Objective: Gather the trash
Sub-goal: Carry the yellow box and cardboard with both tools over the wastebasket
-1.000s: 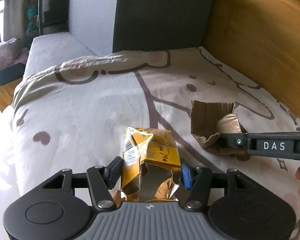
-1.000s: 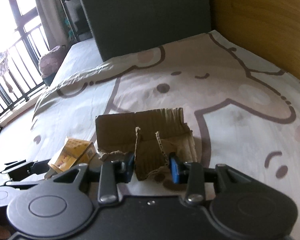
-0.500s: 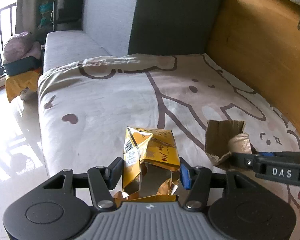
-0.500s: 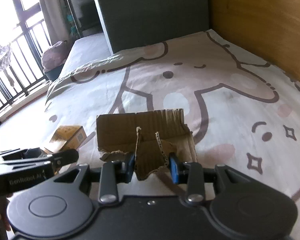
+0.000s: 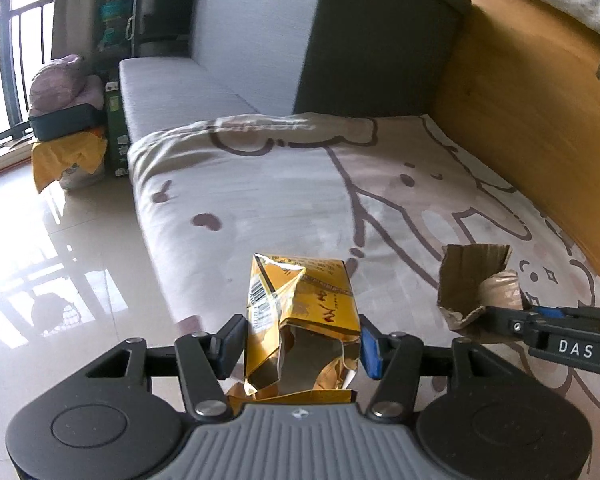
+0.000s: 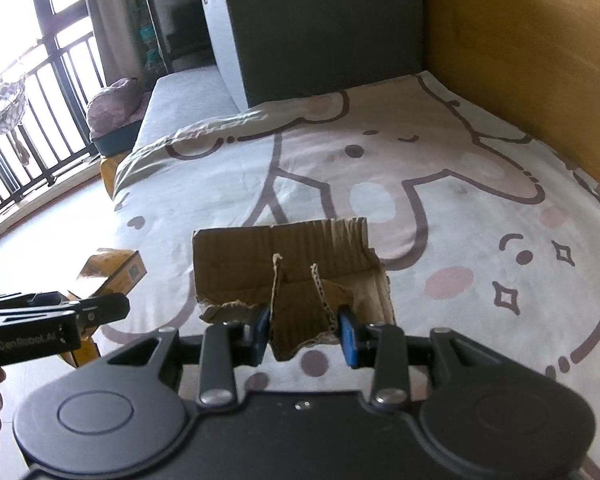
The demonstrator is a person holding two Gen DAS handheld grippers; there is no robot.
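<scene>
A crumpled gold snack bag [image 5: 300, 320] hangs above the bed's edge, pinched between the pads of my left gripper [image 5: 300, 350], which is shut on it. In the right wrist view the same bag [image 6: 114, 274] shows at the left, beside the left gripper [image 6: 100, 310]. My right gripper [image 6: 305, 334] is shut on a torn piece of brown cardboard [image 6: 288, 264], held up over the bedspread. From the left wrist view the cardboard [image 5: 474, 280] and the right gripper [image 5: 500, 322] appear at the right, side by side with the bag.
A bed with a cartoon-print cover [image 5: 300, 184] lies ahead, a wooden headboard [image 5: 520, 112] along its right side. A grey cabinet [image 6: 308, 20] stands behind it. Glossy tiled floor [image 5: 60, 260] lies at the left, with a yellow-draped pile [image 5: 66, 152] near the balcony railing [image 6: 28, 120].
Both grippers have pulled back and up from the bed with their loads; the floor beside the bed has come into view. The grips look the same.
</scene>
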